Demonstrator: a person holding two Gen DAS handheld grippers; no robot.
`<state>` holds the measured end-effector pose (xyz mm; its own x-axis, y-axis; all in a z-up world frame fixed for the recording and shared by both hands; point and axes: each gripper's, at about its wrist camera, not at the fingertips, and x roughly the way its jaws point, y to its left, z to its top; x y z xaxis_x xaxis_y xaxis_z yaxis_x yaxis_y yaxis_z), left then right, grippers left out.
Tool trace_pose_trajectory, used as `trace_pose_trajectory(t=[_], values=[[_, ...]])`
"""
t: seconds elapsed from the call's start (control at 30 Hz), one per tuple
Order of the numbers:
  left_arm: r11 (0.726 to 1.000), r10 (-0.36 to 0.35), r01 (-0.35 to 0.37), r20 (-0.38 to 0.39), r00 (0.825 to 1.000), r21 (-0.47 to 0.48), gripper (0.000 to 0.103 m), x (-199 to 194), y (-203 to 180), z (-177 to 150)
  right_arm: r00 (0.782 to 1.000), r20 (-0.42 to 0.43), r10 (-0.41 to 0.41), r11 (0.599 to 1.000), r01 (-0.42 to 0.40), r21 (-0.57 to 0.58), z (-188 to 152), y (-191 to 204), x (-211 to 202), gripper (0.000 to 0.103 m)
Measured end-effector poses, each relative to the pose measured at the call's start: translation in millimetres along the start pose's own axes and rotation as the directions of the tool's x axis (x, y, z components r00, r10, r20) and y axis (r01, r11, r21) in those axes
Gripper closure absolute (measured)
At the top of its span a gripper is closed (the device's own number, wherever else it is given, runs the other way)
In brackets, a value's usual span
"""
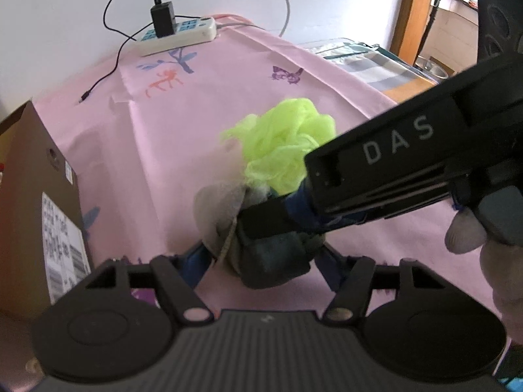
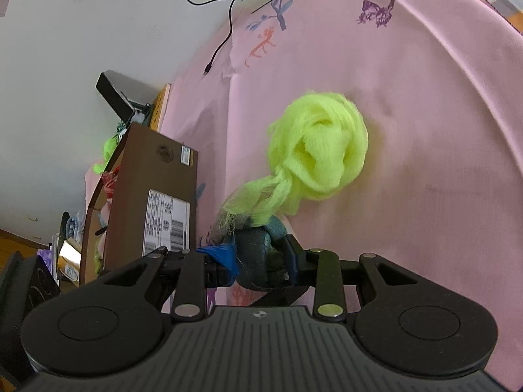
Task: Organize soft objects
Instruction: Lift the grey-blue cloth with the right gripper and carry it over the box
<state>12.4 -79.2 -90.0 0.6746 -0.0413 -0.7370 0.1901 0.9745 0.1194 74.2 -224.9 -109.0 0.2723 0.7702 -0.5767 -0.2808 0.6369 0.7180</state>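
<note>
A grey-and-dark soft bundle (image 1: 261, 248) sits low in the middle of the left wrist view, between the jaws of the left gripper (image 1: 261, 258); the jaws stand apart on either side of it, and whether their pads press it I cannot tell; the right gripper (image 1: 271, 222) comes in from the right edge of that frame, its black finger laid across the bundle's top; a gloved hand (image 1: 470, 238) holds it at the far right; in the right wrist view the right gripper (image 2: 261, 261) has its narrow jaws closed on the same bundle (image 2: 255, 261), low centre of the frame; a neon-green mesh puff (image 2: 320, 153) lies on the pink cloth (image 2: 425, 130) over the worktop, just above the bundle, its tail trailing down to touch it; a cardboard box (image 2: 153, 189) stands at the left of the frame, beside the cloth's edge; a white power strip (image 1: 176, 36) with a black charger plugged in lies at the upper left of the left wrist view.
</note>
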Motion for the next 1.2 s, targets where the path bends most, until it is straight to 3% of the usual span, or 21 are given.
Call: trace_pose_trajectory(t=[0.47,0.93,1.2], values=[[0.994,-0.013,0.012,0.005,1.0,0.107,0.039,-49,-7,-54,0.999,-0.025,-0.026,0.993,0.023,-0.115,-60,37,-8,0.087],[0.99,0.02,-0.038,0.136,0.991,0.134,0.039,-104,13,-66,0.996,0.088,0.005,0.979,0.013,-0.202,-77,87,-18,0.087],[0.991,0.029,-0.057,0.221,0.975,0.119,0.039,-133,29,-64,0.987,0.159,0.029,0.963,0.015,-0.268,-81,117,-26,0.087]])
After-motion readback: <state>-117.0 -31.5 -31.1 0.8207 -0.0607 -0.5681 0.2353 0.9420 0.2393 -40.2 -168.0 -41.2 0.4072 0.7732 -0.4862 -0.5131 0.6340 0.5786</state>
